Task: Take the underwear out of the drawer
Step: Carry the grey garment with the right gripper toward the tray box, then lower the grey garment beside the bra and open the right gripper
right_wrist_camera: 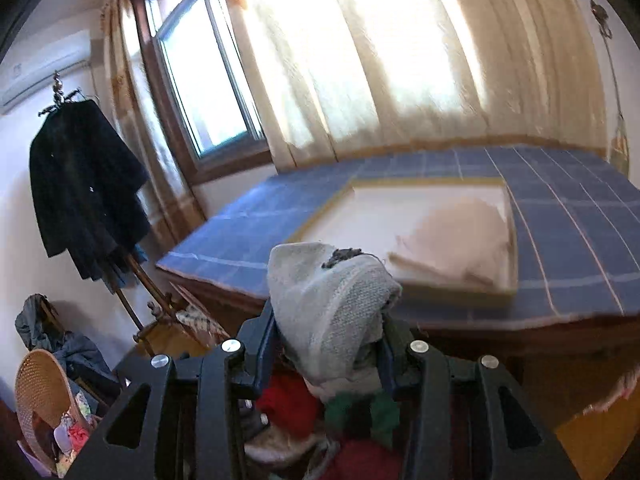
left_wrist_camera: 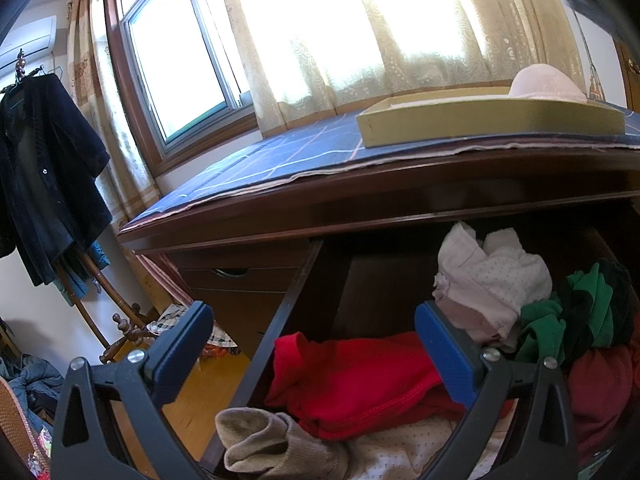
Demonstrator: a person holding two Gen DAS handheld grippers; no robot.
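1. my right gripper (right_wrist_camera: 326, 344) is clamped on a grey knit undergarment (right_wrist_camera: 332, 308), which bunches up between the blue pads and stands above the open drawer (left_wrist_camera: 288, 312); its lower part trails down toward the red and green clothes below.
2. my left gripper (left_wrist_camera: 314, 344) hangs with its jaws wide apart and nothing between them, over the drawer's left wall, above the red garment (left_wrist_camera: 348, 376) and a beige sock (left_wrist_camera: 276, 444).
3. i judge the step in hand to be carrying the grey piece over to the shallow yellow-rimmed tray (right_wrist_camera: 404, 216) on the blue checked cloth (right_wrist_camera: 572, 216), where a pale pink bra (right_wrist_camera: 460, 236) already lies.
4. to do it well i would keep the squeeze steady, since the knit is soft and could slip out of the pads.
5. i would make sure the trailing end clears the dresser's top edge before going across, so it does not catch or drag other pieces out.
6. i would let go over the bare white part of the tray, beside the bra rather than on it.
7. the left one is best kept where it is, out of the path.
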